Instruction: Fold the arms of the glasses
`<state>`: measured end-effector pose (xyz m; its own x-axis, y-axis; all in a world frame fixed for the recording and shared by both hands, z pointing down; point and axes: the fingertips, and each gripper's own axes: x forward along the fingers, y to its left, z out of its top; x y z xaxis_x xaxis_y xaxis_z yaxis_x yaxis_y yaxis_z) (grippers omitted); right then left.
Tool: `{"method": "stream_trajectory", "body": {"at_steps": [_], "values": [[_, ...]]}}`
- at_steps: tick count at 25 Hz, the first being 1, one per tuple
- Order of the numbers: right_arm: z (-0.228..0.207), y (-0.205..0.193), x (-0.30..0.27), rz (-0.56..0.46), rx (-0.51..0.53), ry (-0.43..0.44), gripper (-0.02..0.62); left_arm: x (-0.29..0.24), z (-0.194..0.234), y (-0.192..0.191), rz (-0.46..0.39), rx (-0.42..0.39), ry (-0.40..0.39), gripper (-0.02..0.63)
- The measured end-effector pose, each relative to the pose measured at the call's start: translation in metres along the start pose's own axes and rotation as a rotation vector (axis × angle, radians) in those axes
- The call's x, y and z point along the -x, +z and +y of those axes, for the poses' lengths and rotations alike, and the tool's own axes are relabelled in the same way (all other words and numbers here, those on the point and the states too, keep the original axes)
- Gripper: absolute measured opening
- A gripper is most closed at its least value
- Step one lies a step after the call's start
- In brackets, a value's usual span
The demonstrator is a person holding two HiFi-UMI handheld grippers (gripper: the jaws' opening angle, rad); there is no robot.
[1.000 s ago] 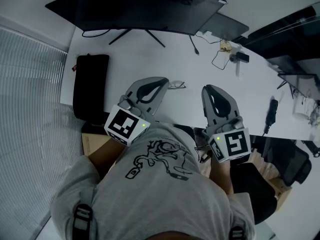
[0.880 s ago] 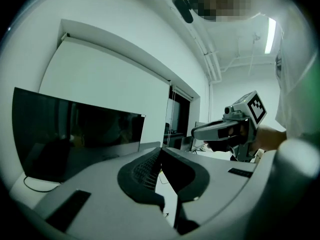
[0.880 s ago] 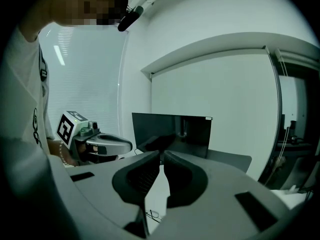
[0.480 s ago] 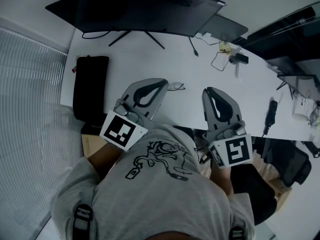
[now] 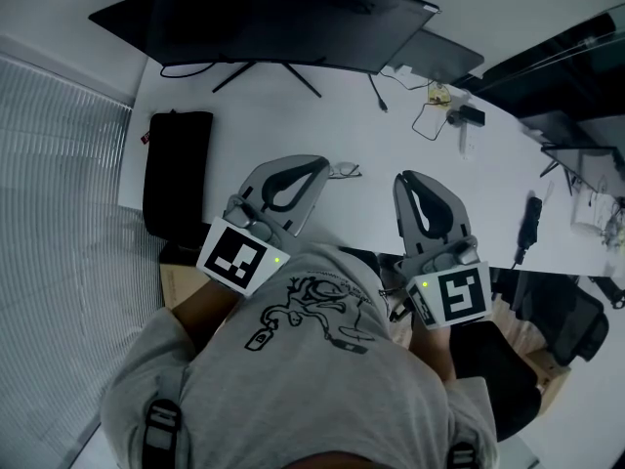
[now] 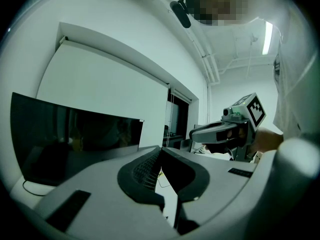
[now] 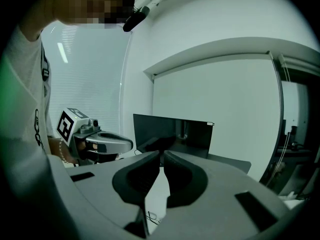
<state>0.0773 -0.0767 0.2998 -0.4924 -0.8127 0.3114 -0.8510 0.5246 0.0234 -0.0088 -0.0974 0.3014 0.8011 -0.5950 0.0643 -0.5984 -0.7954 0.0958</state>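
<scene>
The grey left gripper (image 5: 314,162) lifts a touch and settles beside the grey right gripper (image 5: 408,177), and both pairs of jaws stay together, empty. The thin wire-framed glasses (image 5: 345,168) lie on the white tabletop (image 5: 293,125) between them, just right of the left tip. They're too small to tell whether the arms are folded.

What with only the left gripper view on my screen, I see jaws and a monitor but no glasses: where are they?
Observer: The head view shows the glasses lying on the white table, just beyond the tip of the left gripper.
Operator: Is the other gripper on them?
Observer: No. The right gripper view shows the jaws of the right gripper together, with nothing between them.
Operator: Anything else nearby?
Observer: A black case lies by the table's left edge in the head view, well apart from the glasses.
</scene>
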Motion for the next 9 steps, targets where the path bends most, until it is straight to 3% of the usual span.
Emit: {"method": "stream_trajectory", "body": {"at_steps": [9], "values": [[-0.0017, -0.0001, 0.0021, 0.002, 0.022, -0.006, 0.034, -0.001, -0.0013, -0.0072, 0.011, 0.002, -0.013, 0.021]]}}
